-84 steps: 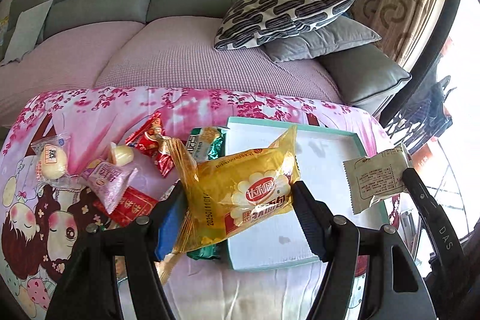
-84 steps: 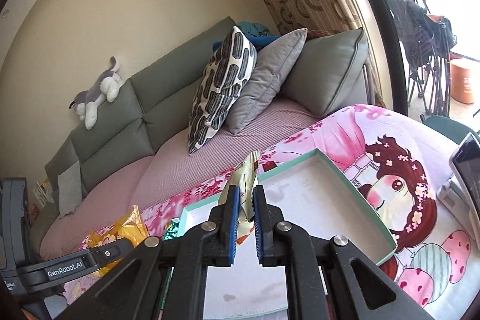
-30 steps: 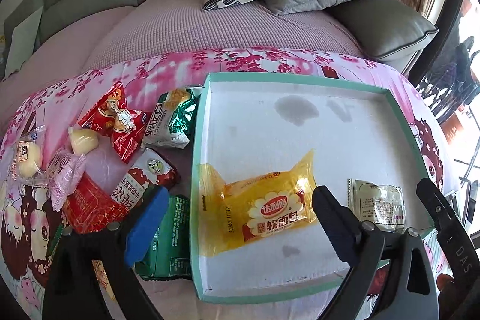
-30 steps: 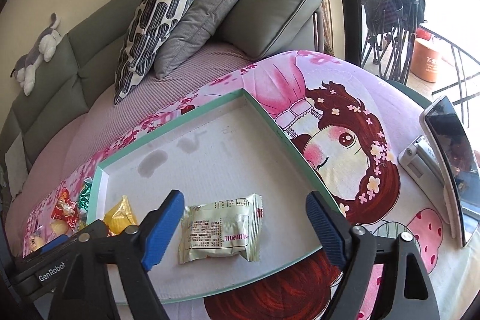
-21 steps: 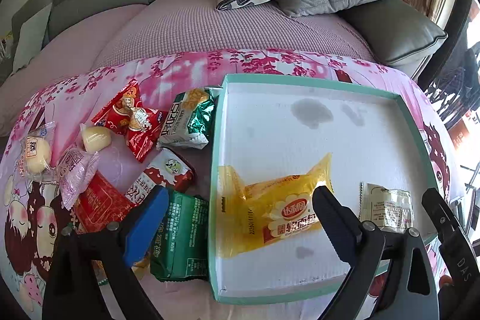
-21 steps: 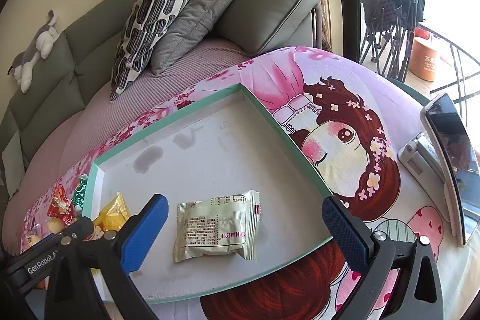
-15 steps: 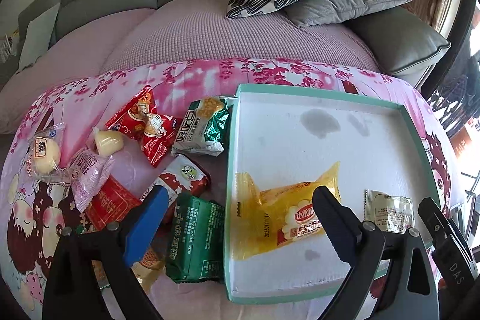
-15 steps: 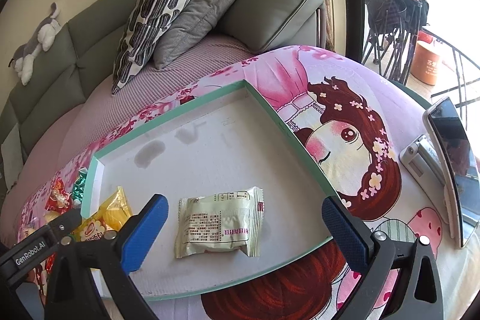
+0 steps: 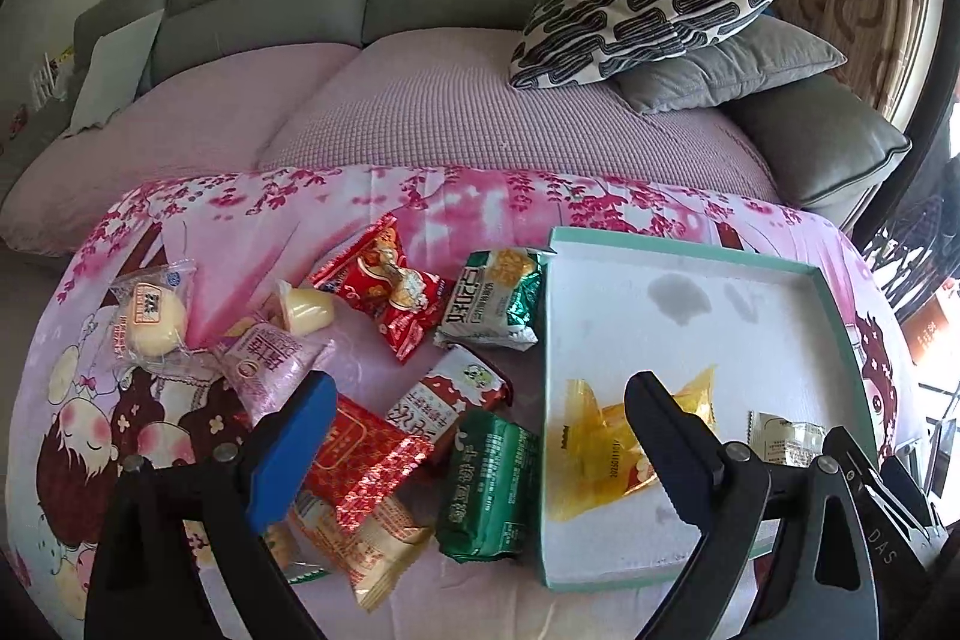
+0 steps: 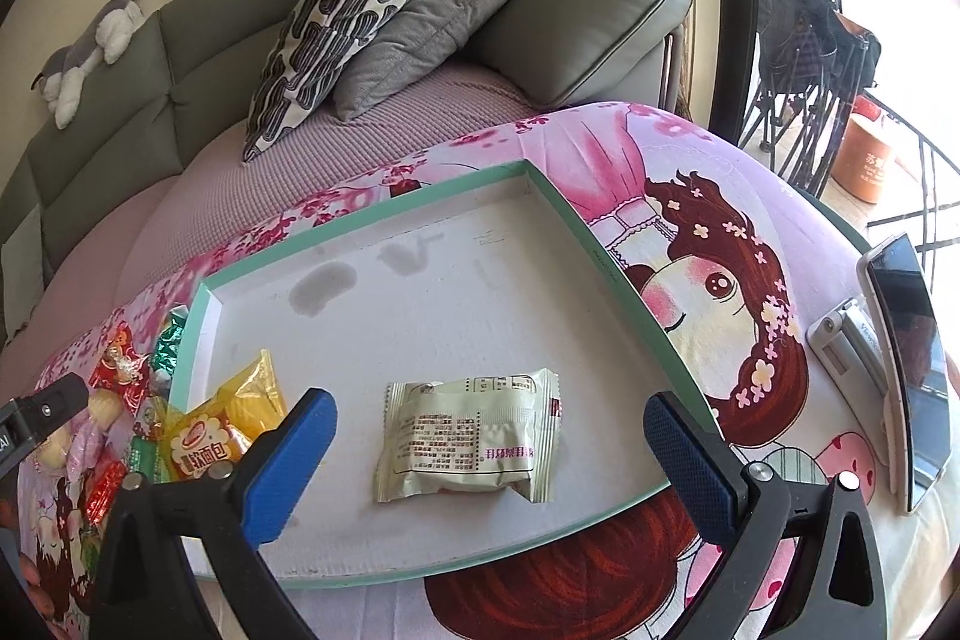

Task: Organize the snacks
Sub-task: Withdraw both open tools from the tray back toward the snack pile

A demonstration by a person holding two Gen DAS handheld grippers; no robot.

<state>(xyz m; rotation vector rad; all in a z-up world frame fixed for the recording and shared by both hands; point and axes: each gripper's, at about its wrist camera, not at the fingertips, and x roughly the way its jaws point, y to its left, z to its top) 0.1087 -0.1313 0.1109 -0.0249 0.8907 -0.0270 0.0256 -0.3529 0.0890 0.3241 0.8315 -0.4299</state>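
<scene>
Tongs gape wide and empty: left tongs [image 9: 474, 442] above snacks, right tongs [image 10: 489, 436] above pale packet [image 10: 468, 433].

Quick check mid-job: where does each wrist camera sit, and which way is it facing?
Left wrist: rides the left tongs, angled down at the loose snack pile beside the tray; its open jaws show.
Right wrist: rides the right tongs, angled down into the tray at the pale packet; open jaws show.
Shared: tray, yellow packet, sofa.
</scene>
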